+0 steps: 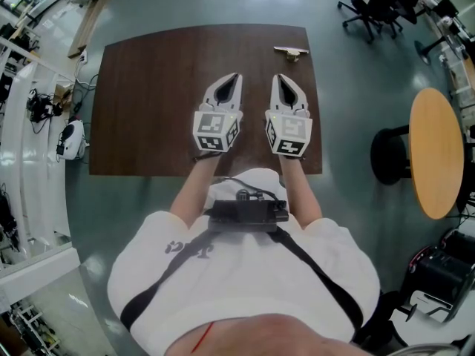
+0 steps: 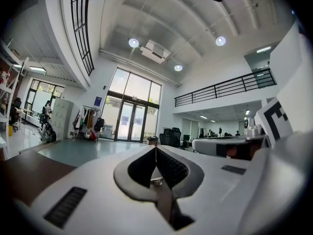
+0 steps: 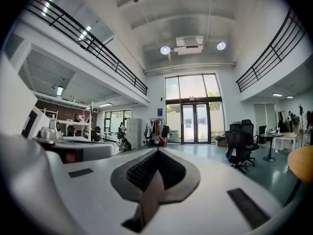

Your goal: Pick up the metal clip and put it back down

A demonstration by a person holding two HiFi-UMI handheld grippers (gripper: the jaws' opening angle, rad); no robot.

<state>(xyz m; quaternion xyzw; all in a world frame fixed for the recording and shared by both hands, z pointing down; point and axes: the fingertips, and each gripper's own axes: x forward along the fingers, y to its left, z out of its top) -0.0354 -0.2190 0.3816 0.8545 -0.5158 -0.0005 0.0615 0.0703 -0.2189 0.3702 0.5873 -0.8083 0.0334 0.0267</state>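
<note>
The metal clip (image 1: 291, 51) lies on the brown table (image 1: 148, 87) near its far right edge. My left gripper (image 1: 236, 76) and right gripper (image 1: 280, 77) rest side by side near the table's front middle, tips pointing away from me. Both are shut with nothing between the jaws. The clip sits a short way beyond the right gripper's tip, apart from it. In the left gripper view the left gripper's tips (image 2: 156, 147) meet; in the right gripper view the right gripper's tips (image 3: 157, 151) meet too. Both views look level across the room, and neither shows the clip.
A round wooden table (image 1: 436, 150) stands on the floor to the right. Black office chairs (image 1: 375, 6) stand at the back right. A white device (image 1: 71, 139) lies on the floor by the table's left edge.
</note>
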